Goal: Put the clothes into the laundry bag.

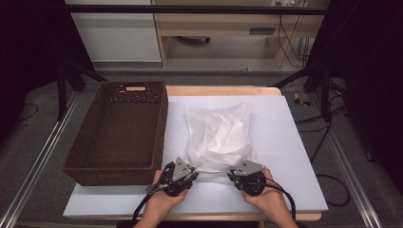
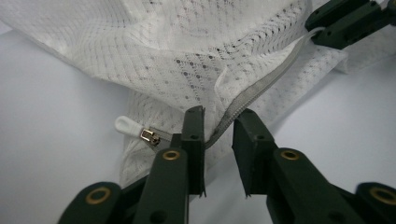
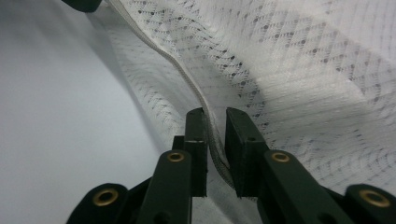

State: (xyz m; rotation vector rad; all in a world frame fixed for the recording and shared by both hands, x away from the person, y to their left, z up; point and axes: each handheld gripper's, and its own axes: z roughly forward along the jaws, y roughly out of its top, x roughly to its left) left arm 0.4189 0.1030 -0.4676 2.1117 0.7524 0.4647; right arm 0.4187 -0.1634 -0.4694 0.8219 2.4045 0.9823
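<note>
Mesh laundry bag [image 1: 217,135], white and see-through with pale cloth folded inside, lies flat on the white mat [image 1: 294,156] covering the desk, just right of the brown wicker basket [image 1: 119,137]. Its zipped edge [image 2: 261,86] faces the person and runs left to right between the two hands, so the long axis of the zipper lies across the desk, parallel to the near edge.

Left gripper [image 1: 177,176] sits at the bag's near left corner. In the left gripper view its fingers [image 2: 194,128] stand apart with a clear gap; the zipper tape passes between them, lying against the inner face of the one on the left and free of the other. The grip looks released. The metal slider [image 2: 152,136] with its white pull tab [image 2: 126,125] lies just outside that same finger, at the left end of the zipper.

Right gripper [image 1: 247,176] sits at the near right corner. In the right gripper view its fingers [image 3: 195,128] are also parted, the zipper edge [image 3: 187,79] threading through the gap without being pinched.

Judgement: both hands straddle the same edge, one at each end, neither clamping it. The slider is far nearer the left hand, a short sideways shift from its fingers. Any run of the zipper would travel along the edge toward the right hand. The basket lies on the left hand's side.
</note>
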